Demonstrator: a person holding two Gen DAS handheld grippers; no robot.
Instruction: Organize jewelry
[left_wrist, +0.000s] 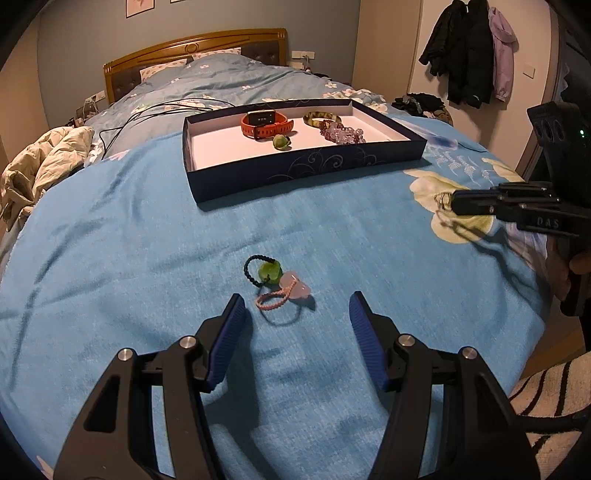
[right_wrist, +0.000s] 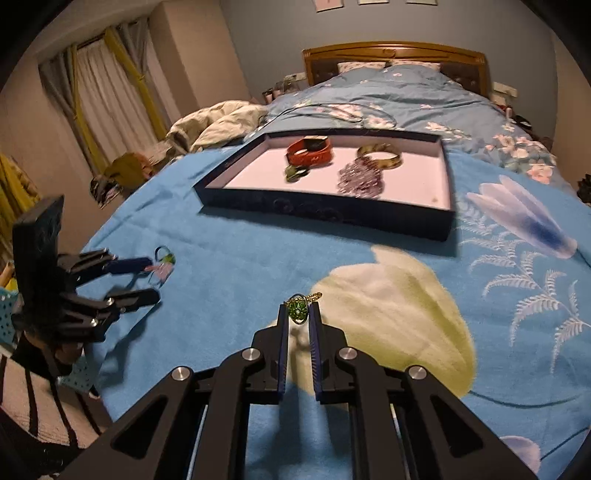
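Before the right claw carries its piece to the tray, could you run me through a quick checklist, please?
1. Right claw shut on the green pendant: ok.
2. Pendant lifted off the blanket: cannot tell.
3. Free floor in the tray: ok, bare beside the watch, bangle and bead bracelet.
4. Path to the tray: ok, only blanket between.
5. Left claw out of the way: ok, open near the hair ties.

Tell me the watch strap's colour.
Orange-red watch strap, in the tray; clearest in the left wrist view.
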